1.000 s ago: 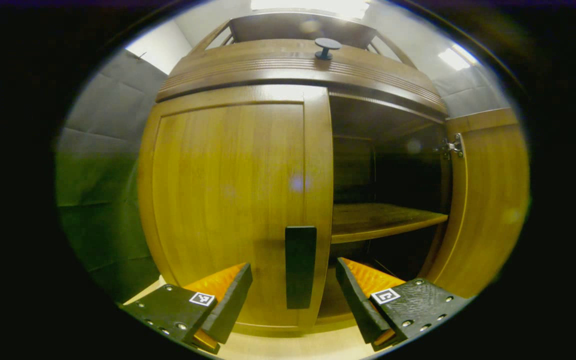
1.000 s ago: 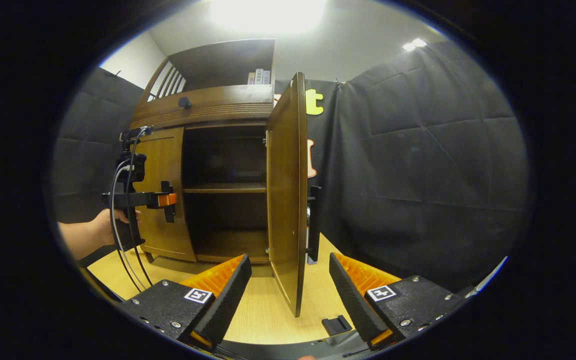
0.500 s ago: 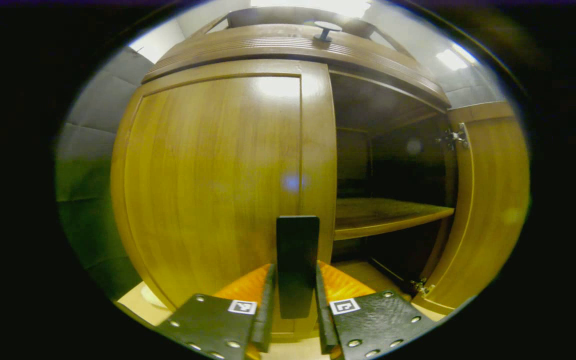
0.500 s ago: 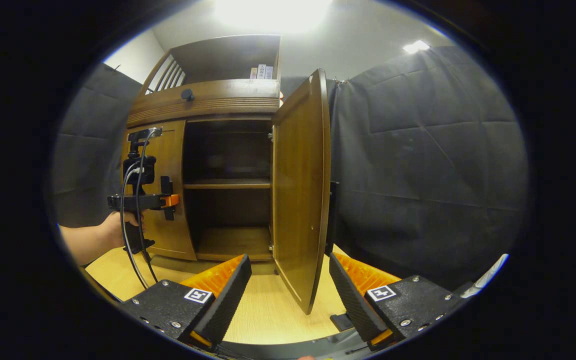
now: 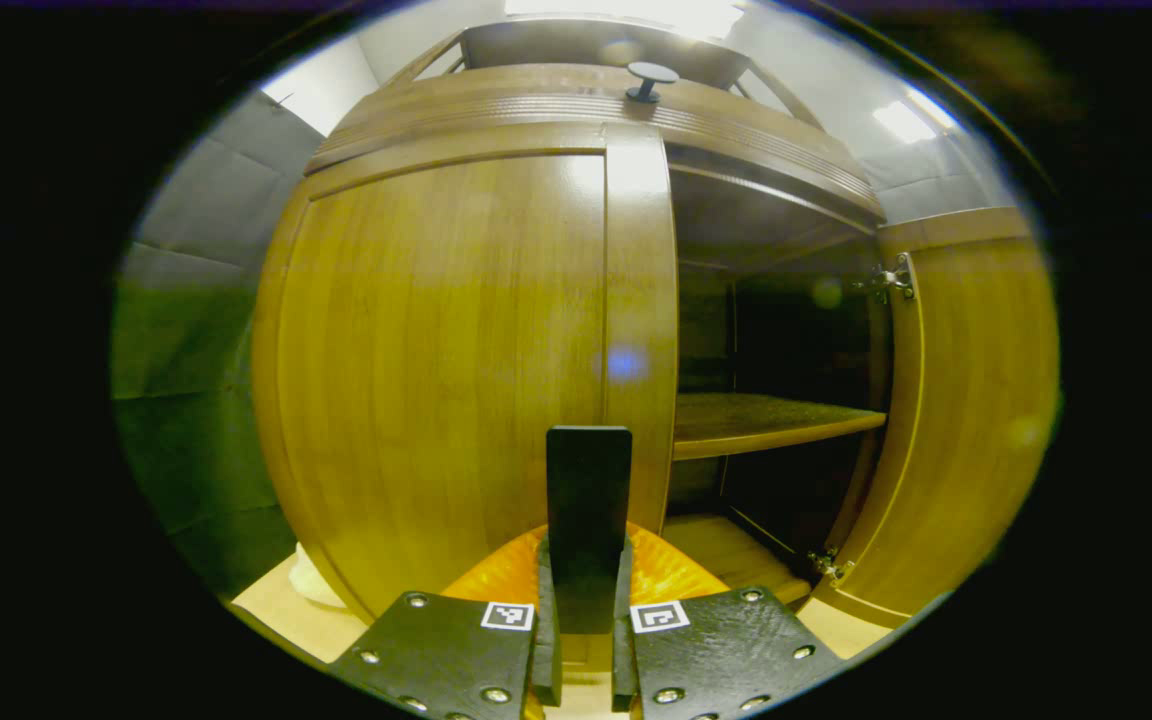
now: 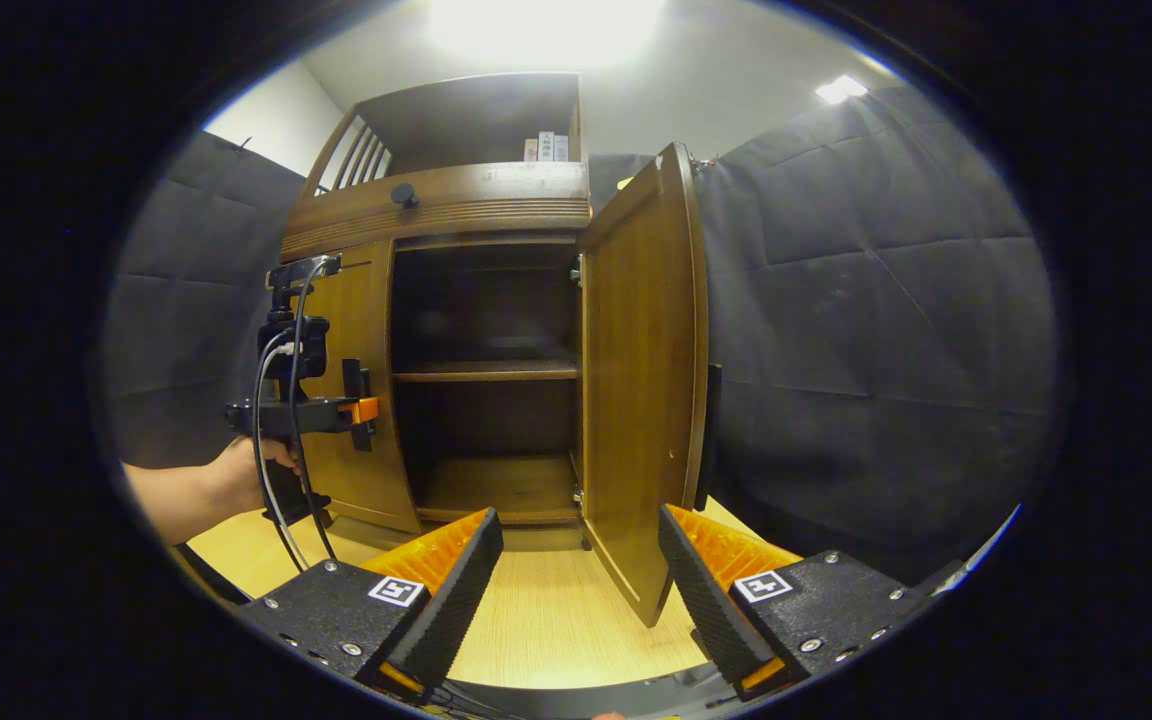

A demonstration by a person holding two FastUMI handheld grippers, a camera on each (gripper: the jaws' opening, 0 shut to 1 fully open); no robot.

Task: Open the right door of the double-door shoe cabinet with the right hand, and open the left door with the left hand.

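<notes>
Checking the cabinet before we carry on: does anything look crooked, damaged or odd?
Nothing stands out. The right door stands open on its hinges, the left door is shut and sits square, and the left gripper has its jaws closed on the black handle.

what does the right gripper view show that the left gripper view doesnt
The right gripper view alone takes in the hand holding the left gripper, the upper shelf with books, and the right gripper with its fingers apart, holding nothing. The left gripper view alone gives the close look: both fingers pressed on the left door's handle. Both share the closed left door, the open right door, the drawer knob and the inner shelf.
</notes>
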